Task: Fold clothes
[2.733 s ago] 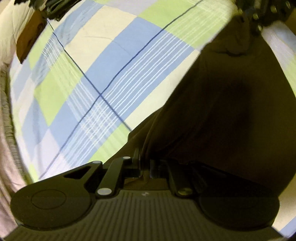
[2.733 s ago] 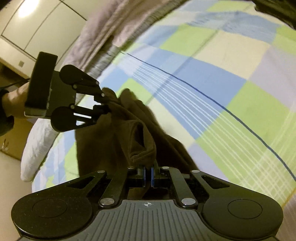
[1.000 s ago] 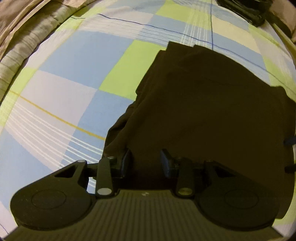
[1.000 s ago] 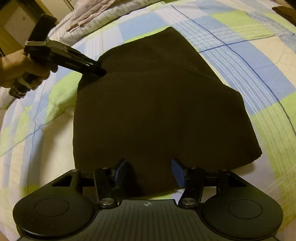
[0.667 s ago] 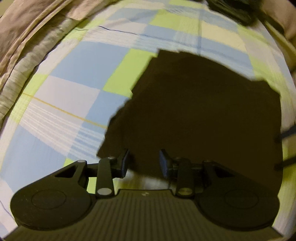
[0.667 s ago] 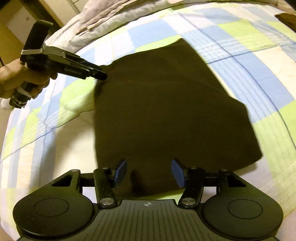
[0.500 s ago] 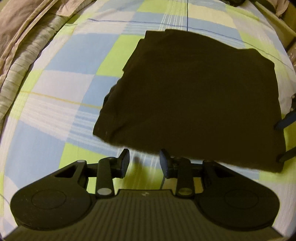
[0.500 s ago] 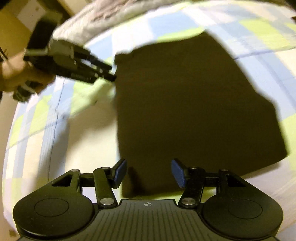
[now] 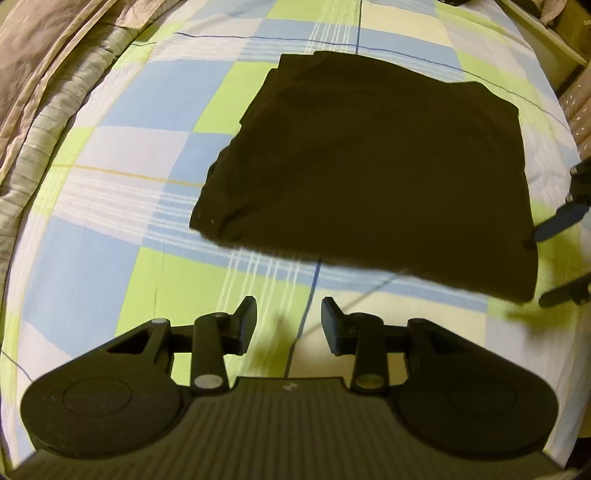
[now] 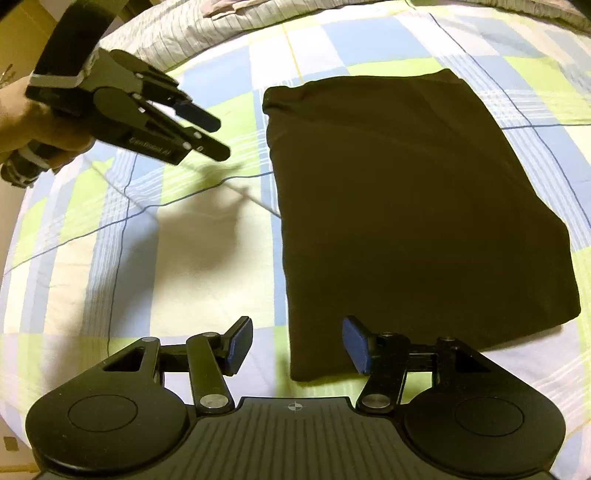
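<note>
A dark brown garment (image 9: 369, 166) lies folded into a flat rectangle on the checked bedsheet (image 9: 110, 122). My left gripper (image 9: 289, 314) hovers over bare sheet short of the garment's near edge, its jaws opening with nothing between them. In the right wrist view the same garment (image 10: 406, 221) fills the right half. My right gripper (image 10: 297, 332) stands open above its near left corner, the pads clear of the cloth. The left gripper (image 10: 221, 138) shows there at upper left, held in a hand (image 10: 22, 125). The right gripper (image 9: 539, 269) pokes in at the left wrist view's right edge.
A grey striped quilt (image 9: 37, 129) is bunched along the far side of the bed, also seen as the quilt (image 10: 221, 22) in the right wrist view. Wooden furniture (image 9: 546, 33) stands beyond the bed's corner. Bare sheet (image 10: 147, 240) stretches left of the garment.
Both grippers, shut on the lifted garment at first, have let it go folded flat on the sheet. They then drew back and up from its near edge with jaws apart.
</note>
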Action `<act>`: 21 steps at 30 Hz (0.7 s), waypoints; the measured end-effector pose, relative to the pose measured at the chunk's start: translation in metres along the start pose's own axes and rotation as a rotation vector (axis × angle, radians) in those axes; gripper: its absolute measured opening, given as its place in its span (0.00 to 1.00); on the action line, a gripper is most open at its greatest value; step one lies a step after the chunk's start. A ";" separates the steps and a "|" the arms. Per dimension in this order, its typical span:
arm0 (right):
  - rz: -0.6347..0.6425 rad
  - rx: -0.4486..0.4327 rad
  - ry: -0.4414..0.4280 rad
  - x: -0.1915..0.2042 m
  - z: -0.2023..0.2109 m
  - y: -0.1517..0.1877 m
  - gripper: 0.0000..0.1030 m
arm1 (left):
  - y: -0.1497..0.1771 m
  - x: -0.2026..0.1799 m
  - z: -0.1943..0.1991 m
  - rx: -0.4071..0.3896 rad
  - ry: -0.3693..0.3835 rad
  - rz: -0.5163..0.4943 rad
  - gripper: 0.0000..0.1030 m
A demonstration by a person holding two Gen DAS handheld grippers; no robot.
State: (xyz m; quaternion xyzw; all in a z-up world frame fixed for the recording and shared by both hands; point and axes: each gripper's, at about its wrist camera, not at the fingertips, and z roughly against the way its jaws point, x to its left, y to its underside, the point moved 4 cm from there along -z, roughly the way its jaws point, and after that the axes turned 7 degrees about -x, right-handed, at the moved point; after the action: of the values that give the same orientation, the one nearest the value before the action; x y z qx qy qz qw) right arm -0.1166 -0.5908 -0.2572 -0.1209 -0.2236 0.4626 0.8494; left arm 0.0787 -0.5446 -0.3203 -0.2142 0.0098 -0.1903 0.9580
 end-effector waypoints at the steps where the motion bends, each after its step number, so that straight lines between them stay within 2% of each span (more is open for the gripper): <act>1: -0.004 -0.001 0.009 0.003 -0.001 0.000 0.56 | 0.003 0.000 0.002 0.003 0.000 0.000 0.32; 8: -0.056 -0.016 0.060 0.028 -0.006 0.001 0.56 | 0.027 -0.001 0.027 -0.011 0.001 -0.017 0.32; 14: -0.053 -0.024 0.094 0.047 -0.005 0.008 0.56 | 0.042 0.000 0.039 -0.031 -0.006 -0.034 0.34; 16: -0.042 -0.026 0.113 0.051 -0.007 0.009 0.56 | 0.045 -0.003 0.042 -0.060 -0.032 -0.083 0.36; 19: -0.005 -0.029 0.185 0.048 -0.010 0.010 0.56 | 0.048 -0.014 0.042 -0.133 -0.092 -0.203 0.49; 21: 0.020 -0.029 0.228 0.044 -0.013 0.011 0.56 | 0.049 -0.024 0.038 -0.162 -0.114 -0.276 0.51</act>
State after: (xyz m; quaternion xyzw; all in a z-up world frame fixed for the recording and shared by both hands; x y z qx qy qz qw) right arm -0.0981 -0.5479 -0.2612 -0.1873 -0.1310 0.4507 0.8629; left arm 0.0776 -0.4795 -0.3073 -0.3003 -0.0588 -0.3062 0.9015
